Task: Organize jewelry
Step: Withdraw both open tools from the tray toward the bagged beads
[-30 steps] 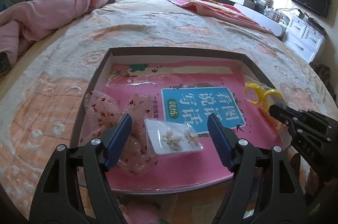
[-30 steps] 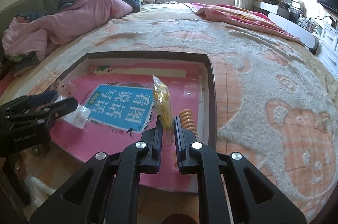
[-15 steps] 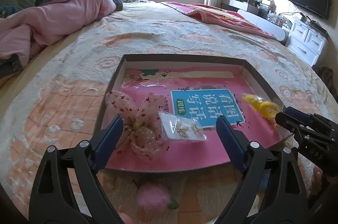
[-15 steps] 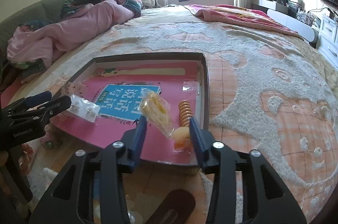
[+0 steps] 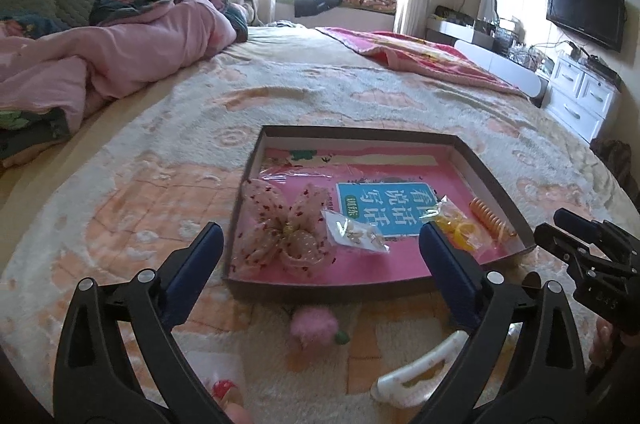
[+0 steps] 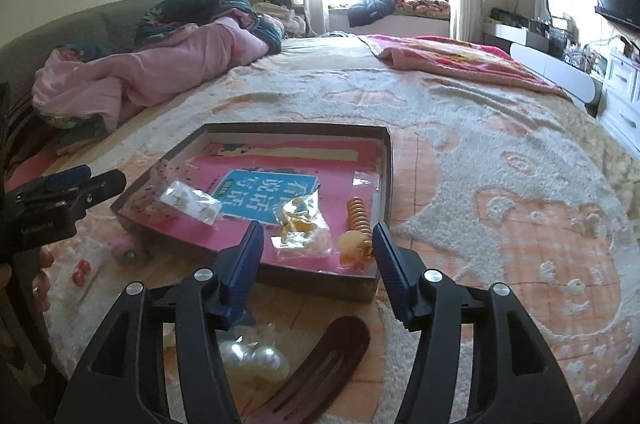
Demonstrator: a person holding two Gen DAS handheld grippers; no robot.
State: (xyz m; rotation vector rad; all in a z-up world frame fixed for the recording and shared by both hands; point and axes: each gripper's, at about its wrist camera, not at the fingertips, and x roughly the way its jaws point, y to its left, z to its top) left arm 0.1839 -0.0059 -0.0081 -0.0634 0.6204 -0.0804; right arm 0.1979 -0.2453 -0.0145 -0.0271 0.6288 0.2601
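**Jewelry still loose on the bed lies just under the right hand-held gripper**

Jewelry already sorted sits in the shallow box (image 6: 385,159) on the bed (image 6: 500,143): a floral fabric bow (image 5: 280,228) at its left end, a bagged pair of earrings (image 5: 356,234) beside that, a bagged yellow piece (image 6: 302,224) and an orange spiral clip (image 6: 358,220) toward the right wall. What remains lies outside, on the blanket along the box's near edge.

The right hand-held gripper (image 6: 318,266) hovers with its fingers spread and nothing between them. Directly below and just nearer the holder than its tips lie a dark brown hair clip (image 6: 320,368) and a bagged pair of pearls (image 6: 252,356). The clip's long axis runs diagonally, from lower left up toward the right finger, so I judge the wrist would need turning to close across its narrow width.

The left hand-held gripper (image 5: 320,270) is likewise spread and empty. A pink pompom (image 5: 314,324) lies between its fingers just short of the box wall, and a white clip (image 5: 416,376) rests by its right finger.

For the brown clip and pearls the right hand is plainly nearer; the pompom falls to the left.
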